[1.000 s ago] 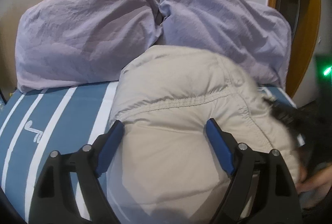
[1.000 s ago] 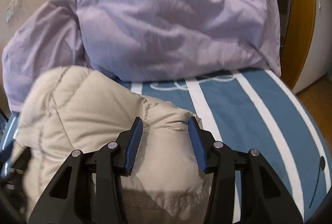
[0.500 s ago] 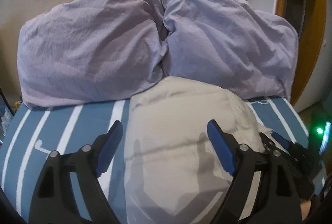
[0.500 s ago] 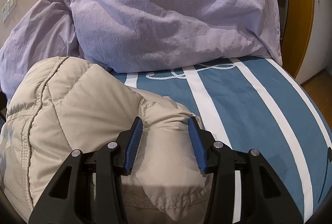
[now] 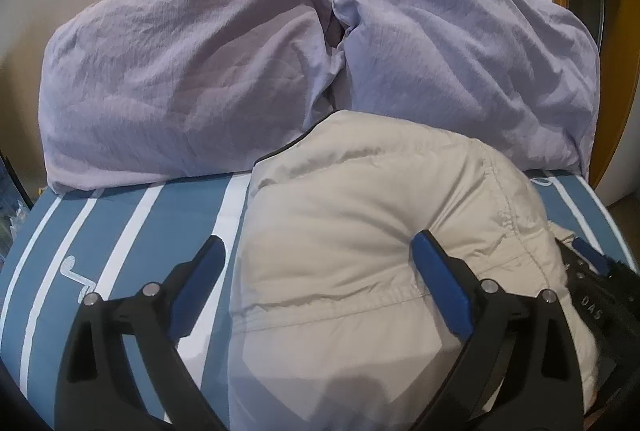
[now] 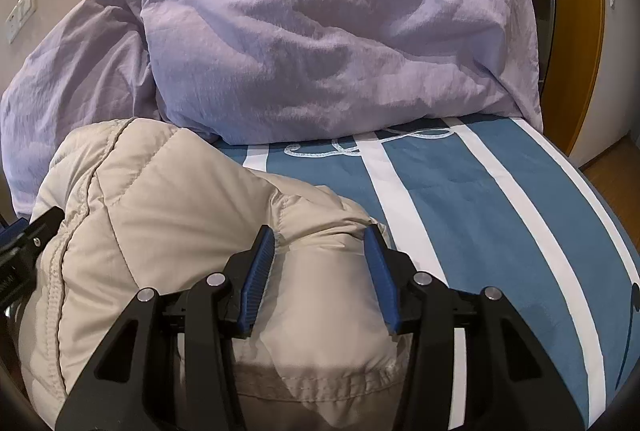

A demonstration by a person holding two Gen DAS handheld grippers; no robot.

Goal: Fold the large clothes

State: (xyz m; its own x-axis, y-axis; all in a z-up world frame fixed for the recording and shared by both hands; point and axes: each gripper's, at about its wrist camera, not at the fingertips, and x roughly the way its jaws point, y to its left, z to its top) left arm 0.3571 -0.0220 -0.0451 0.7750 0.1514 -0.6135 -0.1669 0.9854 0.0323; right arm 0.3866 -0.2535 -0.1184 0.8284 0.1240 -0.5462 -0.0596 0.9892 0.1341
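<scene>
A beige padded jacket (image 5: 360, 215) lies bundled on the blue and white striped bed cover (image 5: 120, 231); it also shows in the right wrist view (image 6: 160, 199). My left gripper (image 5: 320, 271) is open wide, its blue pads on either side of the jacket's left part. My right gripper (image 6: 318, 251) sits on the jacket's right end with a bulge of fabric between its half-closed pads; the pads do not visibly press the cloth. The right gripper's body shows at the left wrist view's right edge (image 5: 600, 295).
Two lilac pillows (image 5: 192, 79) (image 5: 460, 51) lean against the beige wall right behind the jacket. The bed cover (image 6: 500, 215) stretches to the right of the jacket, with a wooden floor (image 6: 616, 167) and an orange door frame (image 6: 576, 31) beyond.
Both grippers and the jacket have shifted slightly toward the pillows and settled. The jacket looks lower and flatter. The jaw openings look unchanged.
</scene>
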